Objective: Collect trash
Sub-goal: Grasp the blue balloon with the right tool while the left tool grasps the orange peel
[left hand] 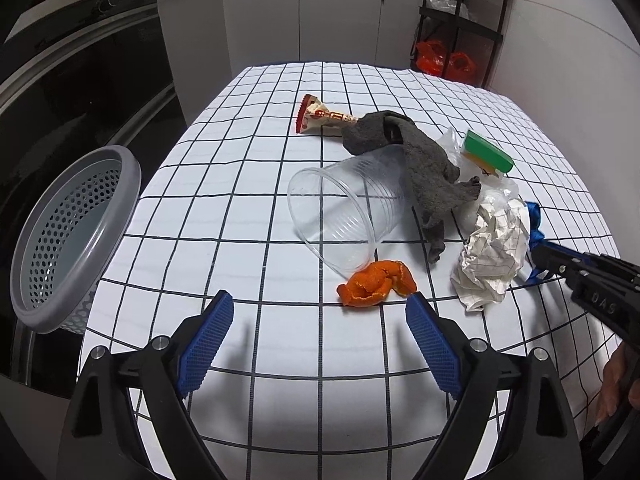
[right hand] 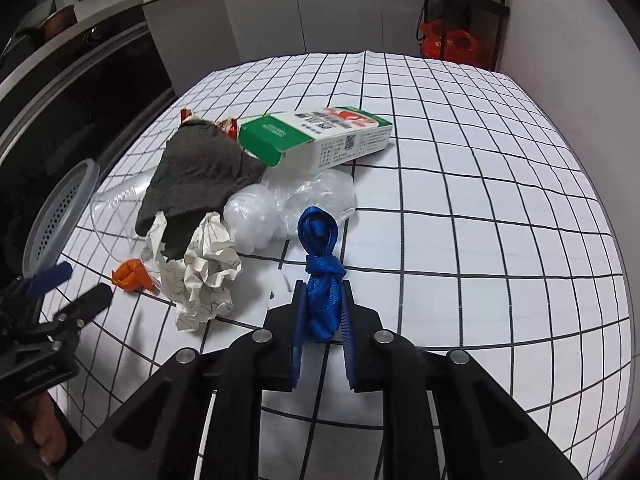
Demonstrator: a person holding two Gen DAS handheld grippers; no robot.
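My right gripper (right hand: 323, 292) is shut on a knotted blue strap (right hand: 320, 264) lying on the checked tablecloth; its loop sticks out ahead of the pads. Left of it lie a crumpled paper ball (right hand: 204, 268), a dark grey cloth (right hand: 196, 176), clear plastic wrap (right hand: 296, 204) and a green and white carton (right hand: 320, 136). My left gripper (left hand: 320, 312) is open just above the cloth, nothing between its pads. Just ahead of it sit an orange peel (left hand: 376, 284), a tipped clear plastic cup (left hand: 340, 216) and the paper ball (left hand: 496, 256). A red snack wrapper (left hand: 320, 116) lies farther back.
A grey perforated bin (left hand: 68, 240) stands off the table's left edge. A dark oven front fills the left side, grey cabinets the back. A black shelf rack (left hand: 460, 32) with orange bags stands at the back right. A hand (left hand: 620, 376) shows at the right edge.
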